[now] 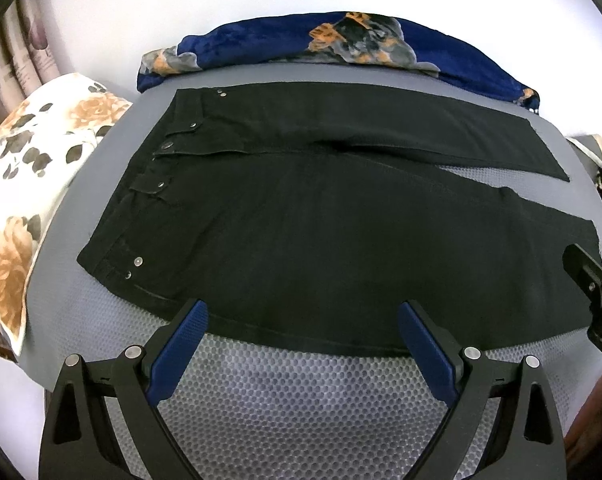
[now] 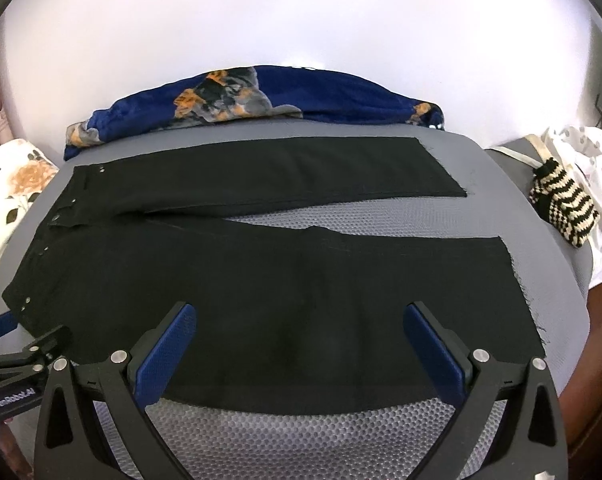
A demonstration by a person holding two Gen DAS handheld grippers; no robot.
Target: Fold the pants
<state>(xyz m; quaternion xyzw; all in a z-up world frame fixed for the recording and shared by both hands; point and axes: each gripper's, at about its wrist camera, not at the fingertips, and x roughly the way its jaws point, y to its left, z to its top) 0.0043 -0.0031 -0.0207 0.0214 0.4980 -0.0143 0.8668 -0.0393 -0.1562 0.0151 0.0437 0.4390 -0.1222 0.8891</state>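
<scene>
Left wrist: pants flat, unfolded

A grey, dimple-textured bed surface carries a pair of black pants spread flat, waistband toward nine o'clock, legs parted toward three. A rumpled blue blanket lies along its twelve o'clock edge. A floral pillow sits at the nine o'clock side.

My left gripper hangs with its blue-padded jaws spread wide at the near edge of the black denim pants, which lie flat, legs apart, on a grey dimpled mat.
</scene>
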